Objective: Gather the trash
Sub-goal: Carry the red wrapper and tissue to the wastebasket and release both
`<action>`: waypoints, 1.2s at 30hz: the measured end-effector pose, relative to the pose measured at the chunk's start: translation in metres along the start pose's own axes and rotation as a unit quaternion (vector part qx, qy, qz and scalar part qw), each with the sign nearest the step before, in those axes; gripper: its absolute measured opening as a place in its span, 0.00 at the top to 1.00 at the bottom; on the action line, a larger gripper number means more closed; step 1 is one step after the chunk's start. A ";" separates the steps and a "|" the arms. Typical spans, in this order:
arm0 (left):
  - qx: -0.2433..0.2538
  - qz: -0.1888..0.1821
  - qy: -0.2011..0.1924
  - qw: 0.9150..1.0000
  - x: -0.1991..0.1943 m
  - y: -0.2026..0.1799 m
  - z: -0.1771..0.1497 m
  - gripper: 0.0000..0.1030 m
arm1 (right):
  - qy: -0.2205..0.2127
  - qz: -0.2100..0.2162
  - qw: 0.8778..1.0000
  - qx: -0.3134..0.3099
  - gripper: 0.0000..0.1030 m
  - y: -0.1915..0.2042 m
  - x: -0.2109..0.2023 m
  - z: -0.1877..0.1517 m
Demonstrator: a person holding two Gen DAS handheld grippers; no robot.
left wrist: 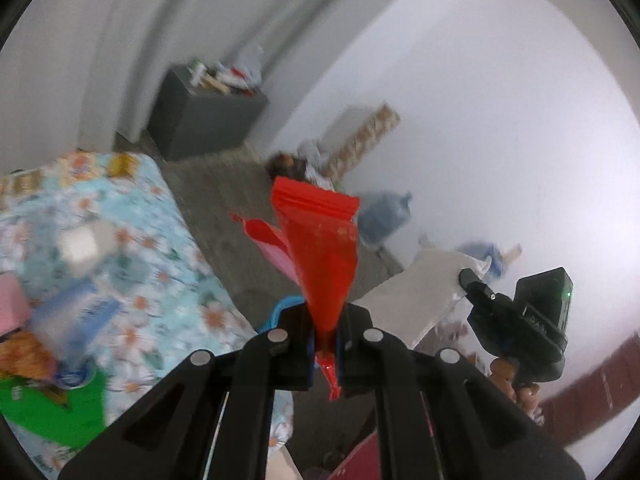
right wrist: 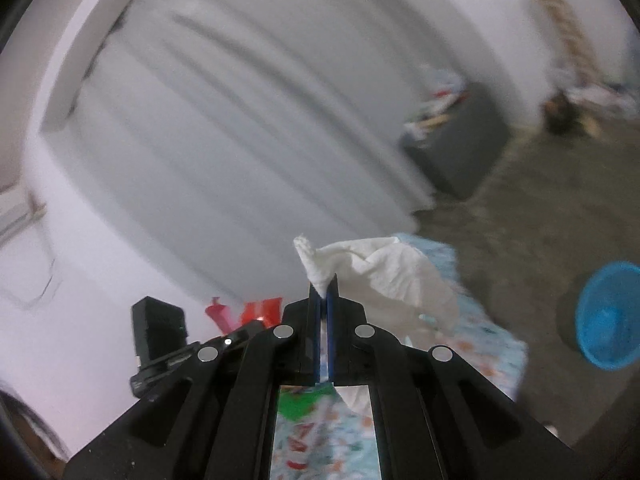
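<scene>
My left gripper [left wrist: 323, 332] is shut on a red plastic zip bag [left wrist: 320, 240], which sticks up and forward from between its fingers, with a pink scrap [left wrist: 276, 254] beside it. In the right wrist view my right gripper [right wrist: 323, 292] is shut on a crumpled white tissue [right wrist: 380, 272] that hangs off to the right. The left view also shows the right gripper [left wrist: 520, 316] with the white tissue [left wrist: 416, 296], at lower right. The right view shows the red bag [right wrist: 262, 310] at lower left. A blue basket [right wrist: 610, 314] stands on the floor at the right.
A bed with a floral blue sheet [left wrist: 132, 216] holds packets and a green wrapper [left wrist: 48, 412] at the left. A grey box [left wrist: 204, 114] full of clutter stands by the curtain. Bags and a patterned board [left wrist: 360, 140] lie along the white wall. The floor [right wrist: 540, 216] is grey.
</scene>
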State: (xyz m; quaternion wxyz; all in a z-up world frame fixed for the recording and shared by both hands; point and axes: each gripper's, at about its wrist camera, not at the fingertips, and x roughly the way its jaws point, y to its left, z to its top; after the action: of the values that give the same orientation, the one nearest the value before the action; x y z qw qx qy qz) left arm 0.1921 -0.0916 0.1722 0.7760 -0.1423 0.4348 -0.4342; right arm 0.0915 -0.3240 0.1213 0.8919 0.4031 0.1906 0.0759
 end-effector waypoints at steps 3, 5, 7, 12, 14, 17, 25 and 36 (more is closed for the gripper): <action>0.016 -0.008 0.050 0.999 0.062 -0.023 -0.002 0.94 | -0.017 -0.029 0.999 0.038 0.99 -0.043 -0.007 -0.008; 0.029 -0.005 0.081 0.996 0.101 -0.038 -0.005 0.94 | -0.031 -0.063 0.996 0.059 0.99 -0.076 -0.012 -0.011; 0.043 -0.002 0.116 0.992 0.144 -0.052 -0.012 0.94 | -0.040 -0.091 0.991 0.086 0.99 -0.113 -0.015 -0.014; 0.064 0.021 0.180 0.981 0.244 -0.070 -0.029 0.93 | -0.053 -0.133 0.979 0.146 0.99 -0.196 -0.015 -0.015; 0.073 0.030 0.214 0.974 0.290 -0.074 -0.038 0.93 | -0.057 -0.147 0.972 0.173 0.99 -0.228 -0.020 -0.015; 0.072 0.030 0.243 0.967 0.344 -0.073 -0.050 0.93 | -0.057 -0.164 0.962 0.211 0.99 -0.280 -0.019 -0.016; 0.081 0.042 0.302 0.949 0.477 -0.068 -0.086 0.91 | -0.049 -0.193 0.936 0.291 0.91 -0.393 -0.001 -0.019; 0.092 0.091 0.304 0.944 0.520 -0.055 -0.106 0.44 | -0.023 -0.238 0.904 0.355 0.53 -0.446 -0.028 -0.064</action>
State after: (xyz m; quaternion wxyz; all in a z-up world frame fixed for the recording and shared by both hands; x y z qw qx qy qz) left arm 0.2045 -0.5216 -0.1437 0.6526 0.1085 0.6197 -0.4223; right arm 0.0318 -0.5836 -0.2431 0.6852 0.6377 0.2746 -0.2203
